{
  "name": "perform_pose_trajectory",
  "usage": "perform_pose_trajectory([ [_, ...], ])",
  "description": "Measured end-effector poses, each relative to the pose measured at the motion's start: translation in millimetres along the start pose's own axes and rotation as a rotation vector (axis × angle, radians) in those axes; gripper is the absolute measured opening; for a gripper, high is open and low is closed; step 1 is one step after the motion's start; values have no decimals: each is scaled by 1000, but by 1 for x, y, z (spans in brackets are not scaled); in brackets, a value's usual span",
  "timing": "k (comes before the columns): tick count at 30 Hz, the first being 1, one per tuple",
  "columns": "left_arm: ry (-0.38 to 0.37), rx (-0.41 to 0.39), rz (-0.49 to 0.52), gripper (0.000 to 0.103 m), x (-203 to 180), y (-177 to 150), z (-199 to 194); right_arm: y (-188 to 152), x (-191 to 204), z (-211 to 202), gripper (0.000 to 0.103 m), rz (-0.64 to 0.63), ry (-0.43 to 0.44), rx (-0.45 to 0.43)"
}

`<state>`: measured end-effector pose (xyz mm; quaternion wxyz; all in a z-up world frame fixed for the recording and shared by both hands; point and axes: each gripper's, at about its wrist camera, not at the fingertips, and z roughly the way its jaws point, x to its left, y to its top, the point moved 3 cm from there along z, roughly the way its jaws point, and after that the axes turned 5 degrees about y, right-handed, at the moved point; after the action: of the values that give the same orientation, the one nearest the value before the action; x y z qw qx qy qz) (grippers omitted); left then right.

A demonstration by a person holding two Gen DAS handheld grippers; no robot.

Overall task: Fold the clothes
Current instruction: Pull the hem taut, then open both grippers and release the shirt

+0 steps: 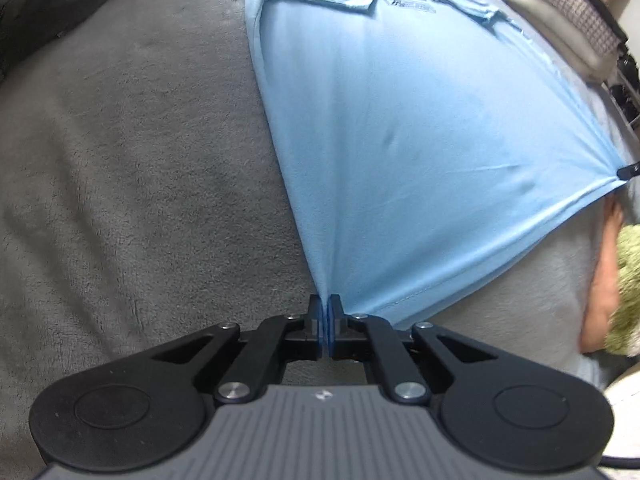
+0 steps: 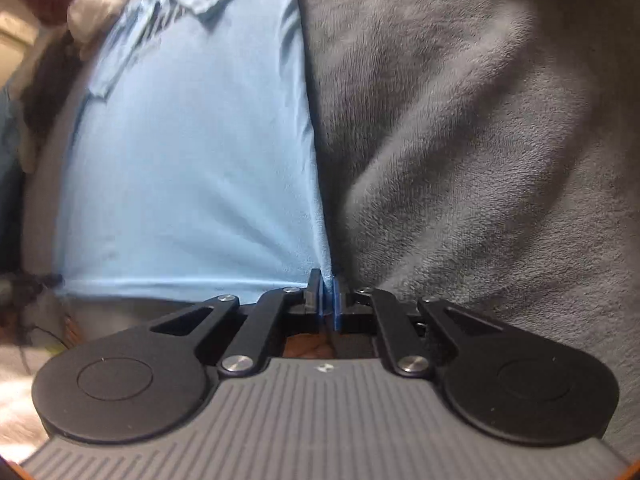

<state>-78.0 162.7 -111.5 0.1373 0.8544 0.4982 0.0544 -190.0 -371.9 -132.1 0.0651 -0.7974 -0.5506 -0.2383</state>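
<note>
the left tongs (image 1: 325, 312) are clenching the near left corner of the light blue t-shirt (image 1: 400, 128), the pads pinching a small bunch of hem. ahead of them the shirt is stretching away over the grey fleece blanket (image 1: 140, 152), its sleeves already lying folded in at the far end. to their right the hem is running taut to the other corner, where the right tongs (image 2: 328, 294) are gripping it, likewise shut on cloth. the fabric is looking thin, light and limp, so it is probably sagging wherever it is not being pulled, and creases are radiating from both pinch points. the two bottom corners are seeming the sensible hold, keeping the hem straight for carrying it toward the collar; a shallow pinch is risking slipping off.
</note>
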Motion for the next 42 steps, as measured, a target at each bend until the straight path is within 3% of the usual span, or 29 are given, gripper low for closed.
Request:
perform_pose_trajectory([
  [6,25,-13,58,3,-1,-1,1,2,1,8,3,-4,-14,6],
  [15,23,-41,51,7,11,1,-1,4,7,17,5,-40,-32,10],
  [17,22,-34,33,14,16,3,-5,5,9,16,11,-61,-36,21],
  [19,40,-29,26,41,21,3,-12,5,13,11,22,-92,-61,25],
  [21,51,-30,44,50,24,3,-20,4,16,3,41,-106,-77,16],
  [23,66,-29,74,52,24,9,-27,5,19,-7,51,-115,-99,-11],
  [26,90,-60,72,56,23,16,-38,10,24,-25,51,-137,-135,-68],
  [30,97,-124,65,56,10,57,-41,32,65,-17,47,-330,-91,-157],
  [33,115,-99,81,59,-19,88,-30,41,105,12,37,-527,-54,-125],
  [35,120,-96,71,62,-46,103,-9,44,135,38,36,-656,-33,-99],
  [40,138,-67,6,65,-66,108,15,15,184,88,31,-922,-38,-38],
  [42,175,-47,-4,65,-73,100,23,-9,197,97,31,-1019,17,7],
])
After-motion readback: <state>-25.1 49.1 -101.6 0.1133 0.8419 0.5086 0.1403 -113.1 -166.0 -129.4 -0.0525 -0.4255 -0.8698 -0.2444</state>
